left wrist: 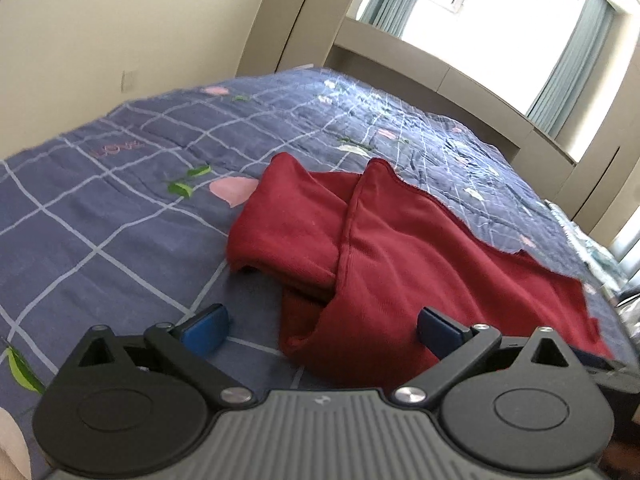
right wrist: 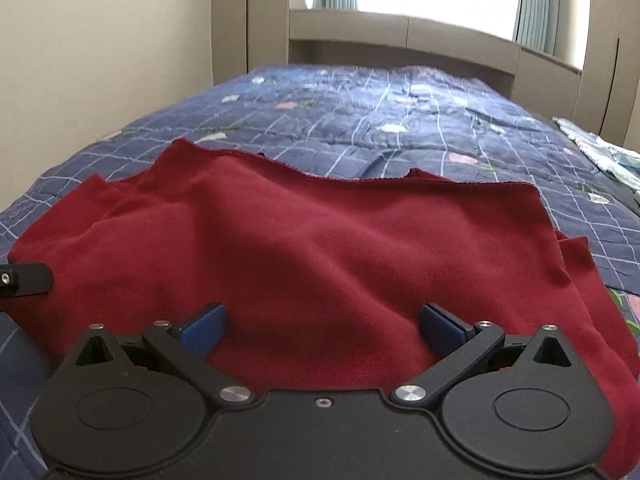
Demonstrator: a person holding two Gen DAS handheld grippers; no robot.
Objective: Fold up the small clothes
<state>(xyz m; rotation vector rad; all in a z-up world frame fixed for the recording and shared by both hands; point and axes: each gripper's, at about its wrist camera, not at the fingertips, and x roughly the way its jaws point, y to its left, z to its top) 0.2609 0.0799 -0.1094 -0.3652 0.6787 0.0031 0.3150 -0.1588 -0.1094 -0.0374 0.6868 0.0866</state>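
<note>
A dark red garment [left wrist: 400, 248] lies on the bed, partly folded, with one flap laid over another near its left side. In the right wrist view the same red garment [right wrist: 304, 248] spreads wide across the quilt. My left gripper [left wrist: 322, 328] hovers at the garment's near left corner, open, its blue pads [left wrist: 208, 326] clear of the cloth. My right gripper [right wrist: 322, 328] is over the garment's near edge, open, with only flat fabric beneath the gap. A black part of the left gripper [right wrist: 24, 280] shows at the left edge of the right wrist view.
The bed is covered by a blue checked quilt [left wrist: 120, 208] with pink and green motifs. A beige headboard [right wrist: 400, 48] and a bright window stand behind it. A wall runs along the left. Pale patterned fabric [right wrist: 604, 156] lies at the bed's far right edge.
</note>
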